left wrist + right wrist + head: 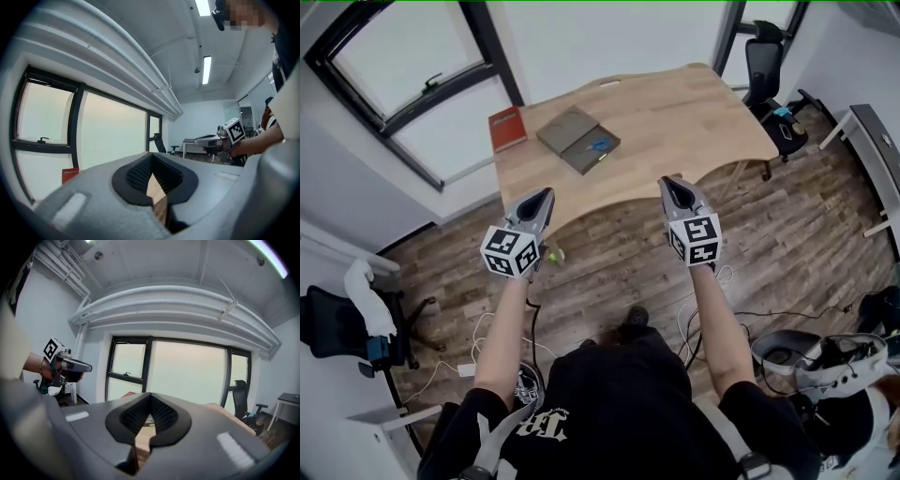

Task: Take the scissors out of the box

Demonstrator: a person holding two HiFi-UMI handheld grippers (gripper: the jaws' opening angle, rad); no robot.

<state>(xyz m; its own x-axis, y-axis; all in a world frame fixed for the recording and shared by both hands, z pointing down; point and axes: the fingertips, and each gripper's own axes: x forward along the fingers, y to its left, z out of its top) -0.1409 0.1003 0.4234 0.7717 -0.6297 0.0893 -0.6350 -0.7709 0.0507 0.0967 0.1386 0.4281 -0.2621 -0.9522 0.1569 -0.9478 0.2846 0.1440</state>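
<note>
At table's near edge, head view: both tools held out level, side by side, well apart from the work.

- Left gripper (547,197): jaws closed tip to tip, nothing between them. Its own view shows only window and tabletop past the pads.
- Right gripper (668,185): same, jaws together and empty.
- Grey box (567,131) lies flat and open on the wooden table (694,103), set corner-on to the person. Red book (507,128) sits just beside it at 9 o'clock.
- Scissors (598,145): blue handles show, lying in the box towards its 4 o'clock side. Too small to read which way the blades run.

Bearing: scissors lie at about 1 o'clock from the left tool and 10 o'clock from the right, roughly between the two lines of reach. Neither hand looks plainly nearer; the scissors' side of the box faces the right one, so I'd judge that the likelier picker. Either tool must open before it can take hold.
</note>
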